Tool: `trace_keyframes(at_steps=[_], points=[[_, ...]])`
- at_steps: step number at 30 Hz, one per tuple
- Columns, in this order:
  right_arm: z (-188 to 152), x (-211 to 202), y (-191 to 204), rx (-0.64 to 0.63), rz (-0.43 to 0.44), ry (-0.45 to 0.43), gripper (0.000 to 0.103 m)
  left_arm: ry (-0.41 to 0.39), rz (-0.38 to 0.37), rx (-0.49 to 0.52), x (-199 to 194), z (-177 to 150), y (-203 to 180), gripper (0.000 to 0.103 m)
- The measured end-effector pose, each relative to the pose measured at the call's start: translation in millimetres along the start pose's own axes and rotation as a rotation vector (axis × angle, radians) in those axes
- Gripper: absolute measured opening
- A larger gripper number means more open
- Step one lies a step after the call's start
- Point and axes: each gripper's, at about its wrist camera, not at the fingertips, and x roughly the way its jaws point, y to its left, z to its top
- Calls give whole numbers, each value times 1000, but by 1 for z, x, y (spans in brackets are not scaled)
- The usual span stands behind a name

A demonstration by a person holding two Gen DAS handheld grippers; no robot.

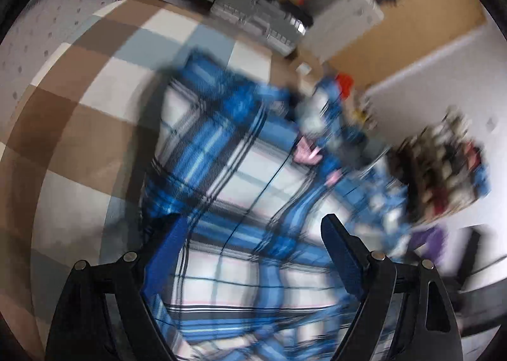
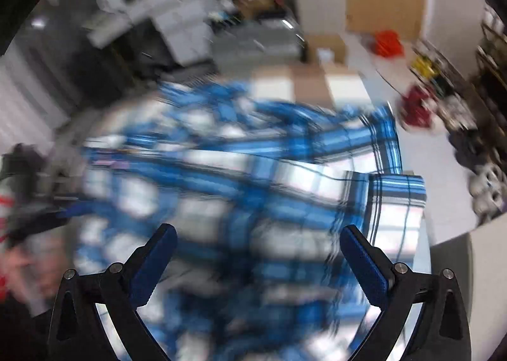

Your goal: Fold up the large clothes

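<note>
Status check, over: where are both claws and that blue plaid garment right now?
Left claw open, right claw open, neither gripping. Blue plaid garment spread on the checked surface, partly bunched. Heavy motion blur; nothing seen blocking.

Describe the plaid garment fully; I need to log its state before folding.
The plaid garment is woven-looking cloth in blue, white and black checks, rumpled and spread over a brown, white and grey checked surface. A flat panel with a straight edge shows in the right wrist view. Both grippers are open above it. Blur hides contact and finer detail.
</note>
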Motion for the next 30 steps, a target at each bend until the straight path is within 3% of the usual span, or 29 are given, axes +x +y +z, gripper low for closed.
trace_keyframes(at_steps=[3,4,6,10,12,15,17,19,22,24,27,28,29,30], points=[[-7,55,-21,44,0,175,103,-30,-51,64,-19,11,-21,84],[-7,52,-16,-3,-21,140,103,-7,-66,107,-19,12,-34,84],[-2,43,-2,-100,-43,151,103,85,-85,162,1,11,-50,84],[13,10,14,-134,25,0,103,156,14,164,37,11,-36,84],[18,28,17,-117,45,66,103,168,45,83,51,19,-13,83],[11,70,9,-133,-102,178,103,120,-14,17,54,26,4,83],[9,73,13,-181,-126,115,103,124,23,89,55,23,-5,84],[9,74,8,-158,-102,120,103,156,103,162,56,20,-21,84],[12,53,4,-166,-121,69,103,124,65,171,34,16,-39,84],[11,28,2,-154,-76,15,103,113,64,194,21,9,-46,84],[-9,13,10,-169,-17,24,103,160,34,192,8,-14,-32,84],[-18,16,15,-200,-5,44,103,189,46,196,21,-17,-33,84],[-27,26,20,-235,-33,81,103,221,116,203,30,-27,-26,84],[-37,41,24,-273,-88,128,103,236,141,207,39,-28,-21,83]])
